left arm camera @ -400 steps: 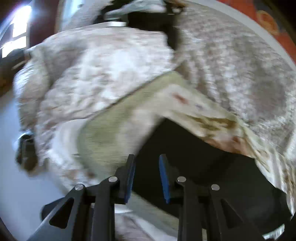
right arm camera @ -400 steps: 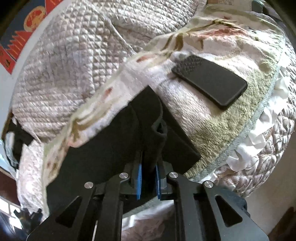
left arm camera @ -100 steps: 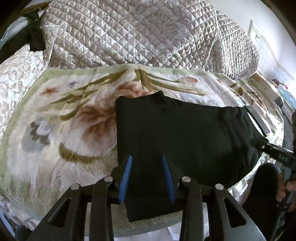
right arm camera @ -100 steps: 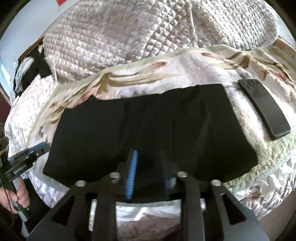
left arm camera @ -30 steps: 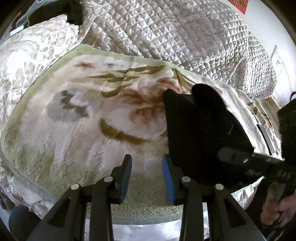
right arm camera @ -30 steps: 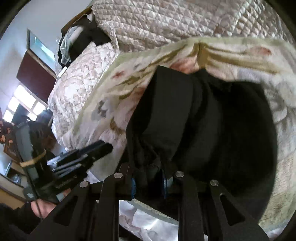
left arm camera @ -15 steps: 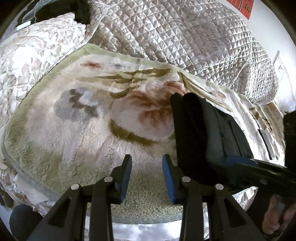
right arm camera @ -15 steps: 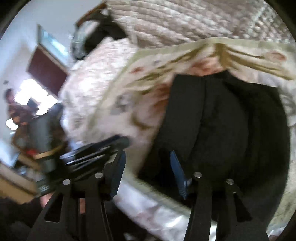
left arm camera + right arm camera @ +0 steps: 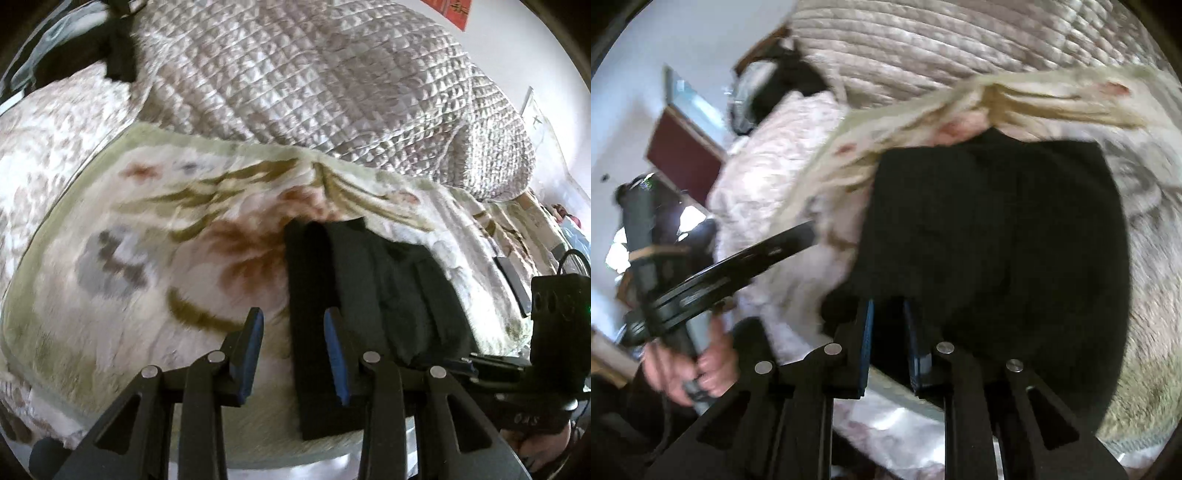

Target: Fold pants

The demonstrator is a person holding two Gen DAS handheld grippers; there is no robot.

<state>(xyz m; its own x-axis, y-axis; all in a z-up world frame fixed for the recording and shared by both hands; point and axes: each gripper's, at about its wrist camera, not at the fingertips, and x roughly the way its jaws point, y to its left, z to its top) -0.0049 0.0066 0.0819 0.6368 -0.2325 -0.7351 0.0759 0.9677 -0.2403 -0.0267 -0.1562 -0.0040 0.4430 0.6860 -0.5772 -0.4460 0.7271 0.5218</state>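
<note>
left wrist view: black pants (image 9: 373, 295) are seen folded on a floral blanket (image 9: 147, 236) over the bed. right tongs (image 9: 888, 325), just narrowed, pinch their near edge; left tongs (image 9: 293, 347) are held apart, empty.

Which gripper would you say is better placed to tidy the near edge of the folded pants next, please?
Probably the right gripper: its jaws have just been closing around the near edge of the black pants. The left gripper is open and empty, over the floral blanket beside the pants' side edge.

One black folded pants (image 9: 373, 295); one floral blanket (image 9: 147, 266); one quilted cover (image 9: 314, 85); one phone (image 9: 515, 280); two grippers.
</note>
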